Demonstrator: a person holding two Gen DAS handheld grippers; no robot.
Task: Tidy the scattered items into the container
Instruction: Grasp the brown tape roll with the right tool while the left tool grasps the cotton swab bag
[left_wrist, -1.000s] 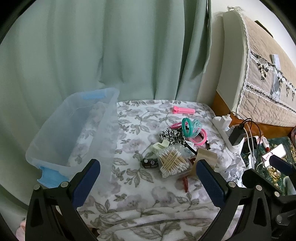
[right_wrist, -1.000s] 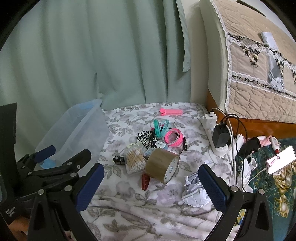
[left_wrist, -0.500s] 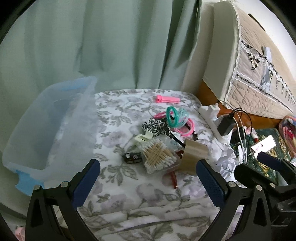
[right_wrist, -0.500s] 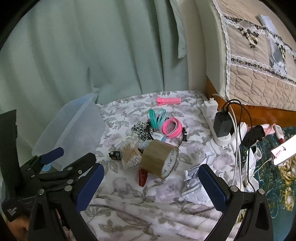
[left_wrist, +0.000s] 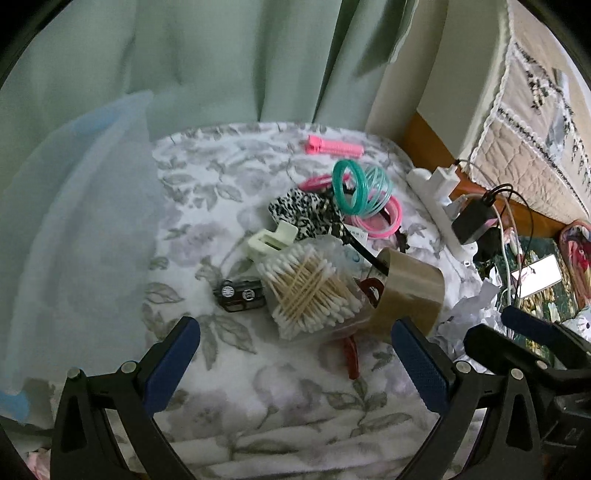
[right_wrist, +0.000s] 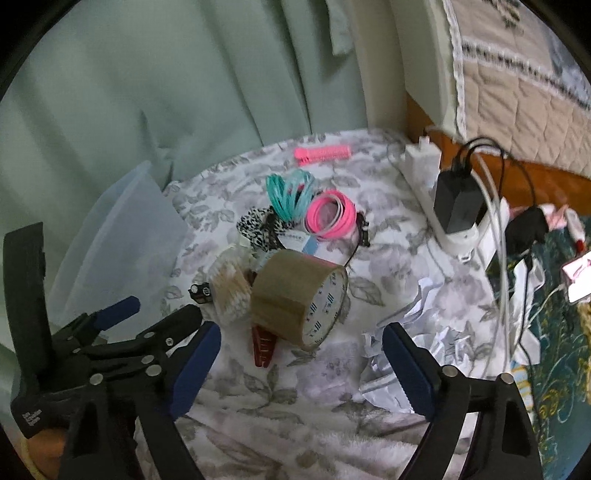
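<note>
Container (left_wrist: 85, 221) at bed's left edge. Cotton swabs (left_wrist: 310, 288) centre, tape roll (left_wrist: 410, 291) touching on their right, batteries (left_wrist: 242, 293) just left. Bangles (left_wrist: 364, 192) behind them; hair clip (left_wrist: 334, 147) farthest back. Power strip (left_wrist: 439, 199) right.

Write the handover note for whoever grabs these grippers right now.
Left gripper: open, empty, low in front of the cotton swabs.
Right gripper: open, empty, in front of the tape roll.
Bin: on the left; no items visible inside.
All on the blanket: swabs, tape, batteries, red clip, cream clip, leopard scrunchie, teal bands, pink bands, pink clip.
Done: nothing binned.
Left: everything.
</note>
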